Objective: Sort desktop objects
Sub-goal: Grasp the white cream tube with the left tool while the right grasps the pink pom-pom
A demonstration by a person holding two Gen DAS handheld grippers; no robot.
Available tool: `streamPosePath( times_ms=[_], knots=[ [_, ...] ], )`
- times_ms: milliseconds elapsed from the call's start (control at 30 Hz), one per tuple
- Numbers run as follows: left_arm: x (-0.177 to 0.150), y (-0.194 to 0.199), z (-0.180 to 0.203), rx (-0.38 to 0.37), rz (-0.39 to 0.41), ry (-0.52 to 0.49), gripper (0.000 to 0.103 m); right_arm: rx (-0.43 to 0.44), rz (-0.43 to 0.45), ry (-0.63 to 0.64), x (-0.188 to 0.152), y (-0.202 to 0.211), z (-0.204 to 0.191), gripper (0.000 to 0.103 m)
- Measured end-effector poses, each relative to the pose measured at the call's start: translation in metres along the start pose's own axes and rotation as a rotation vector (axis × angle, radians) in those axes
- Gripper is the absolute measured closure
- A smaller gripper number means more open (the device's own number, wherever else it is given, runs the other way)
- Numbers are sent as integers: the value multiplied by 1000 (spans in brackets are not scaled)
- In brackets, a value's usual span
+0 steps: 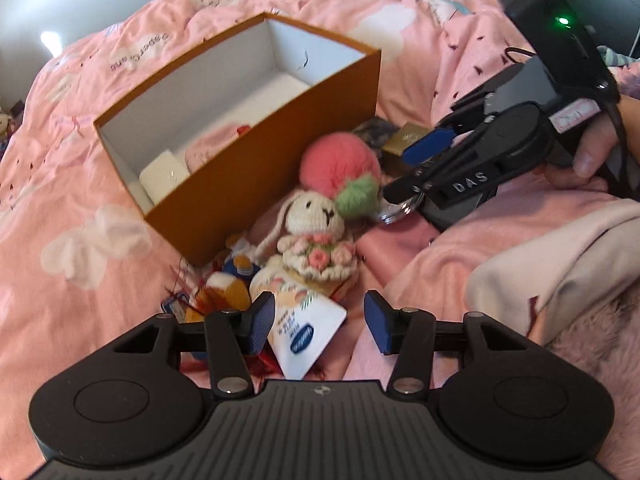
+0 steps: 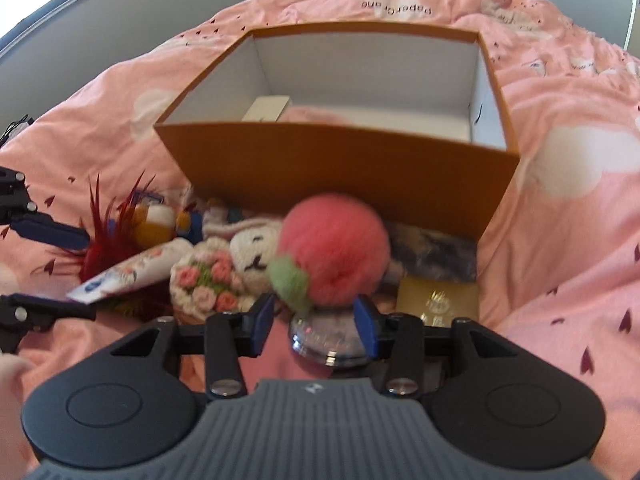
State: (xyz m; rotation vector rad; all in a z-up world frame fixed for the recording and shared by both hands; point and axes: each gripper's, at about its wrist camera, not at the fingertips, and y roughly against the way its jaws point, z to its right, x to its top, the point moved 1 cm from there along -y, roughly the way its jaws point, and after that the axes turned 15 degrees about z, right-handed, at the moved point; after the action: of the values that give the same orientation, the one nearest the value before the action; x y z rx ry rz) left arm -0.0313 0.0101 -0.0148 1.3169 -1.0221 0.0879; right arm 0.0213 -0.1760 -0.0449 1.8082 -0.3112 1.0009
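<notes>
On pink bedding, orange box (image 2: 344,176) holding white case (image 1: 164,178), pink item, both hand-held grippers (image 1: 320,320) (image 2: 316,320) apart.

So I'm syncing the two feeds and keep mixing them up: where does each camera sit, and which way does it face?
Left wrist: sits on the left hand-held gripper, facing the box corner-on; its own open fingers, plus the right hand-held gripper and hand, show.
Right wrist: sits on the right hand-held gripper, facing the box long side; its own fingers show, with the left hand-held gripper at left.
Shared: box, pompom, bunny, tube, pink bedding.
</notes>
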Motion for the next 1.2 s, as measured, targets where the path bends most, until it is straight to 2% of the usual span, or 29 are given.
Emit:
streamPosePath(
  times_ms=[167,300,400,467,567,733,1033,1200],
  knots=[
    [-8,-8,3,20,-32,2,45,-47,7,-40,2,-6,4,43],
    [-12,-12,0,67,-33,14,46,-86,10,-64,7,-13,6,41],
    [-13,-16,-4,61,-56,44,62,-91,-3,-57,7,-19,2,37],
    [-14,-18,-3,82,-58,32,63,-84,1,-66,9,-23,3,37],
    [-13,-21,-1,100,-51,21,71,-63,31,-101,16,-25,6,32],
    [-8,-22,-9,164,-28,49,84,-79,53,-135,27,-38,10,32],
    [0,-24,-40,206,53,246,86,-63,-28,-146,22,-69,14,34],
    [2,-28,-51,218,89,329,86,-76,-20,-119,21,-76,14,33]
  ],
)
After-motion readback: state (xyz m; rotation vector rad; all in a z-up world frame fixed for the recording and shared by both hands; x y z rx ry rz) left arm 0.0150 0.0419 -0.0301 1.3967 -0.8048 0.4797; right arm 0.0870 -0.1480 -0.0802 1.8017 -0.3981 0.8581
